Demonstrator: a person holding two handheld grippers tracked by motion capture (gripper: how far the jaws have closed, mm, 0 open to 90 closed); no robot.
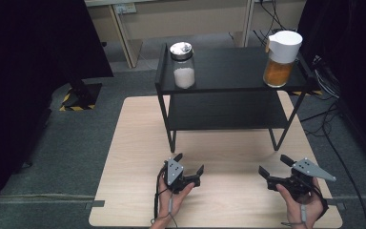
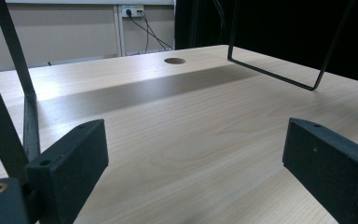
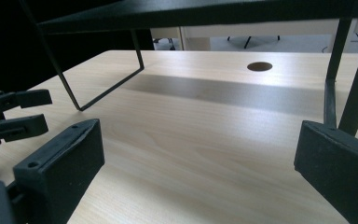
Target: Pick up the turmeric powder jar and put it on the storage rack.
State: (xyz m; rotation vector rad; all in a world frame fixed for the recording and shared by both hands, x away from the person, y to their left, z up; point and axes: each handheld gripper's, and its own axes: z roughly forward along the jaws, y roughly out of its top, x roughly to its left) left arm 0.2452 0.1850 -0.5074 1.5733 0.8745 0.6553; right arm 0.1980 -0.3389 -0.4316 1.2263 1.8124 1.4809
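Orange-filled jar (image 1: 280, 57) tops the rack (image 1: 233, 83) in the high view.

2 jars (image 1: 182, 65), 1 shelf (image 1: 233, 71), 2 claws (image 1: 189, 164)

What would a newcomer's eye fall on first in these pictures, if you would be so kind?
Most likely the black two-level shelf standing at the far end of the pale wooden table, with two jars on its top level: a jar of white powder at the left and a white-lidded jar of orange powder at the right. Next come the left gripper and right gripper, held low over the table's near edge, both open and holding nothing.
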